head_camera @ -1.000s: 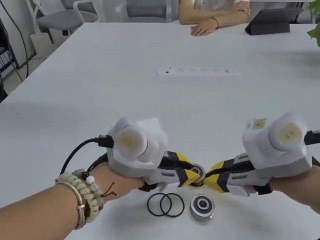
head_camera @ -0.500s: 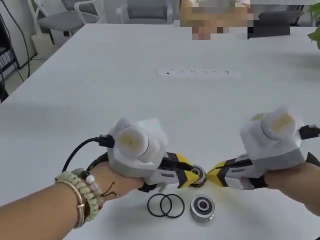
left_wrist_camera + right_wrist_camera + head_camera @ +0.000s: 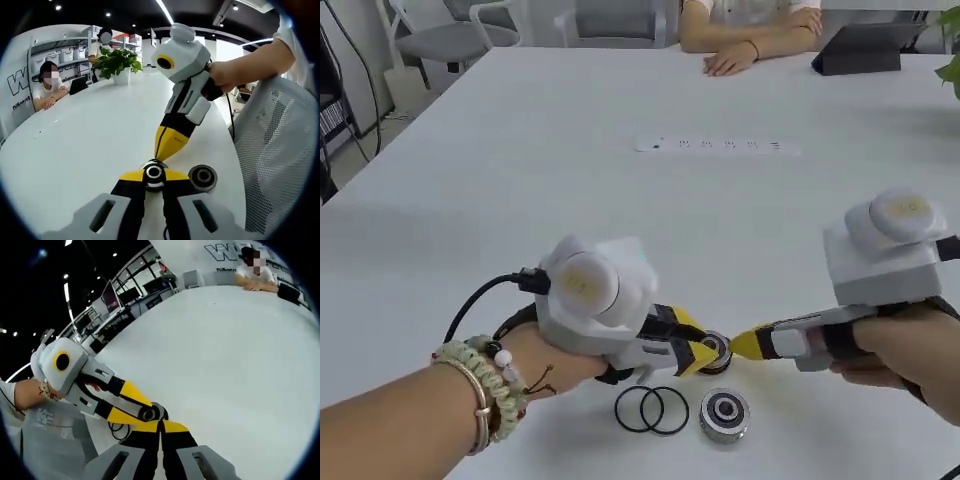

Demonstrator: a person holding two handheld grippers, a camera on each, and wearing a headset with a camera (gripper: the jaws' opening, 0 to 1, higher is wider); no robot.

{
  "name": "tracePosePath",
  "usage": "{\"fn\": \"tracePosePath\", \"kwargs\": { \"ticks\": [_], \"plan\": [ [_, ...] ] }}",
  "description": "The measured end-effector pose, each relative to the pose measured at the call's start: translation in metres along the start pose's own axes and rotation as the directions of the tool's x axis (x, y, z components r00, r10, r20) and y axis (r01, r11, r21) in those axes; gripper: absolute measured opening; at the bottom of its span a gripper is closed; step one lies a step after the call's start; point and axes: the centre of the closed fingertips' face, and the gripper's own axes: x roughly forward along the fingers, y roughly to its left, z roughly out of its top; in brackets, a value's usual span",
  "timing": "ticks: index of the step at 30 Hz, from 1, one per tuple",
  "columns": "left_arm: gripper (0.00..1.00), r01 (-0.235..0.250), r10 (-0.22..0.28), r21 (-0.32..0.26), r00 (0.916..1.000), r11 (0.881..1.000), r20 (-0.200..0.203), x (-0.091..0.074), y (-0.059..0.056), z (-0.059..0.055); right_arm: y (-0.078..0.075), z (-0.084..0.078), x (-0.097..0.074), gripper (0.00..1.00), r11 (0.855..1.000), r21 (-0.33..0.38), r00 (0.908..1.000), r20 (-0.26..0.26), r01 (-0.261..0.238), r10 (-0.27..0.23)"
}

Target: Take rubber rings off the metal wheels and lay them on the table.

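My left gripper (image 3: 705, 352) is shut on a small metal wheel (image 3: 716, 347), held just above the white table (image 3: 620, 200). In the left gripper view the wheel (image 3: 153, 172) sits between my yellow jaws. My right gripper (image 3: 738, 346) comes in from the right, shut, its tips pinching a thin black rubber ring at the wheel's rim (image 3: 149, 413). Two loose rubber rings (image 3: 652, 410) lie overlapping on the table near me. A second metal wheel (image 3: 724, 415) lies flat beside them.
A row of sockets (image 3: 717, 144) is set into the table's middle. A person's hands (image 3: 750, 45) and a dark tablet (image 3: 860, 45) are at the far edge. A potted plant (image 3: 117, 62) stands at the far end. Chairs (image 3: 450, 35) stand beyond the table.
My right gripper has rolled so its camera box now faces up, and the hand has shifted a little to the right. The left gripper and the wheel have stayed put.
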Motion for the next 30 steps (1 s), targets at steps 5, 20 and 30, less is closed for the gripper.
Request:
{"fn": "tracePosePath", "kwargs": {
  "ticks": [5,20,30],
  "plan": [
    [0.07,0.001,-0.002,0.008,1.0000,1.000,0.009,0.000,-0.001,0.000,-0.001,-0.001,-0.001,0.00,1.000,-0.006,1.0000,-0.006,0.007,-0.007],
    [0.07,0.003,-0.003,0.013,0.9999,1.000,0.012,0.000,-0.001,0.000,0.005,0.003,-0.003,0.00,1.000,-0.030,1.0000,-0.003,-0.003,0.003],
    [0.07,0.004,-0.004,0.012,0.9999,1.000,0.014,0.000,-0.001,0.000,0.012,0.006,-0.002,0.00,0.999,-0.043,0.9997,0.005,-0.024,0.024]
  ]
}}
